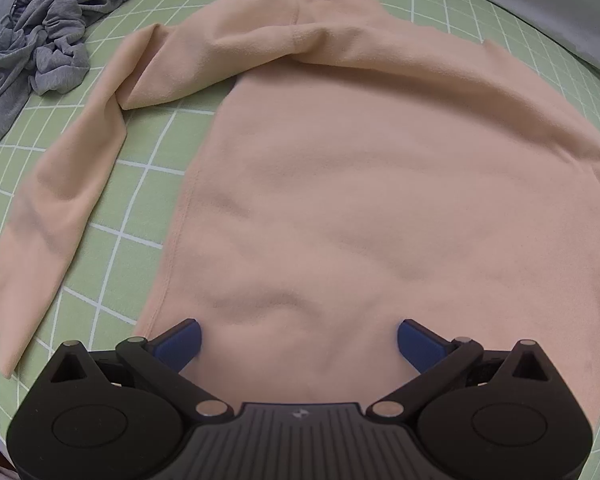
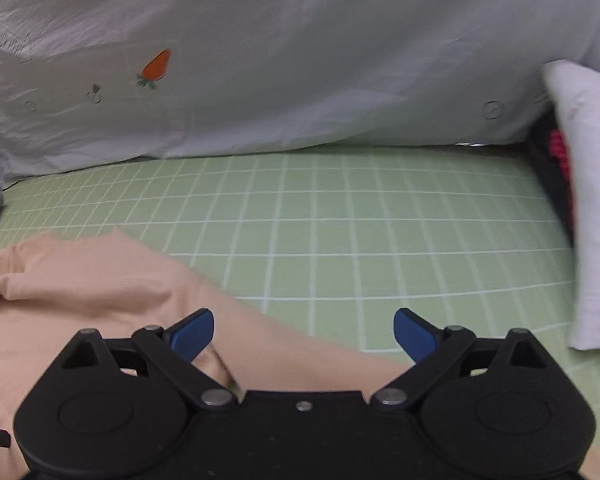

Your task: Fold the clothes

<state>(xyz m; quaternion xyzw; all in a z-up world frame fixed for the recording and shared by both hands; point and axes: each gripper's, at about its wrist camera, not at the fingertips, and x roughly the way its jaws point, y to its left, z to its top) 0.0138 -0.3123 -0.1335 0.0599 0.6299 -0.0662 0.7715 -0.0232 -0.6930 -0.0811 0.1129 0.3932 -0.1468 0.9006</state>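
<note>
Left gripper: the left gripper [image 1: 299,340] hung over the near part of the garment with its blue fingertips [image 1: 180,342] spread wide apart, nothing between them.
Right gripper: the right gripper [image 2: 304,334] also stood with its jaws wide apart and empty, one blue fingertip [image 2: 192,334] over peach cloth, the other over bare sheet.
Peach top: a peach long-sleeved top [image 1: 340,208] lay spread flat on the bed, its body directly beneath the left gripper; in the right wrist view its edge [image 2: 100,288] ran diagonally under that gripper.
Sleeves: one sleeve [image 1: 56,208] trailed out to the left across the sheet, well apart from the body at its end; the other [image 1: 284,44] was folded across the far part of the top.
Bed sheet: a green sheet with a white grid [image 1: 148,148] [image 2: 340,232] lay under everything.
Grey clothes: a crumpled grey heap [image 1: 40,40] sat at the far left, near the trailing sleeve but apart from it.
Duvet: a white cover printed with carrots [image 2: 260,60] was bunched along the far side of the bed.
Pillow: a white pillow [image 2: 592,208] stood at the right edge, with something dark and red [image 2: 556,160] beside it, too blurred to name.
</note>
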